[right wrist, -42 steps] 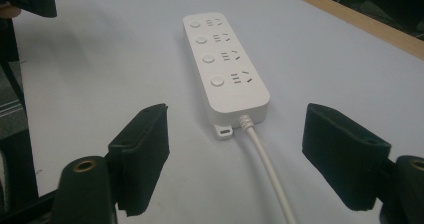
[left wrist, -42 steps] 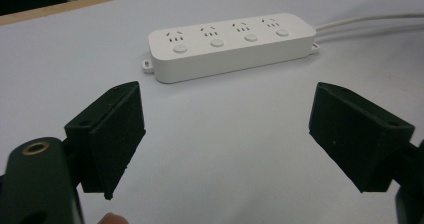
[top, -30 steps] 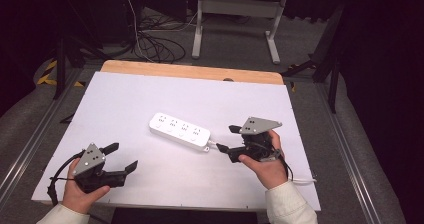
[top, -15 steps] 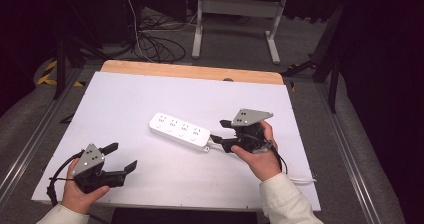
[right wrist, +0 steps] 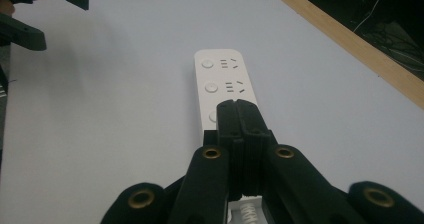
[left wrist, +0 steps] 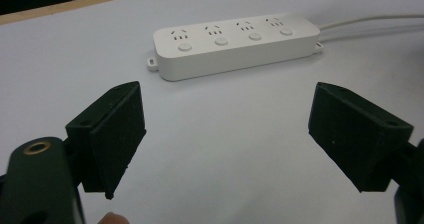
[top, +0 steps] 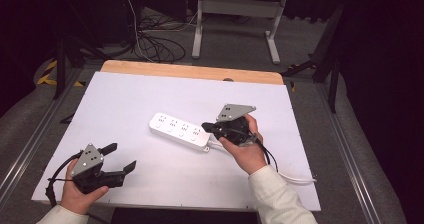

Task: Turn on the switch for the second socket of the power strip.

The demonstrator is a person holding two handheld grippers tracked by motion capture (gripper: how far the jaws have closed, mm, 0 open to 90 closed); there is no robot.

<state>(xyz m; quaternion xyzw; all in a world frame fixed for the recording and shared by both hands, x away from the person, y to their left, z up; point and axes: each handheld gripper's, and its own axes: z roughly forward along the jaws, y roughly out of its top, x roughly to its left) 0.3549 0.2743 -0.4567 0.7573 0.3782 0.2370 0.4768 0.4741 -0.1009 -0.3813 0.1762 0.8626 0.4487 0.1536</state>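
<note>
A white power strip (top: 180,130) with several sockets and round buttons lies near the middle of the white table (top: 125,104). My right gripper (top: 204,127) is shut, its tips over the strip's cable end. In the right gripper view the closed jaws (right wrist: 237,106) cover the nearer buttons of the strip (right wrist: 222,74), with nothing between them. My left gripper (top: 124,156) stands open near the front left of the table, well apart from the strip. In the left gripper view its pads (left wrist: 120,129) frame bare table, with the strip (left wrist: 235,44) beyond them.
The strip's white cable (top: 295,176) runs off toward the table's front right, under the right forearm. A wooden edge (top: 190,71) borders the far side of the table. Metal rails (top: 30,149) run along both sides, with desk legs and cables on the floor behind.
My right gripper has moved left to the strip's cable end and its jaws have come together. The left gripper has stayed put, open.
</note>
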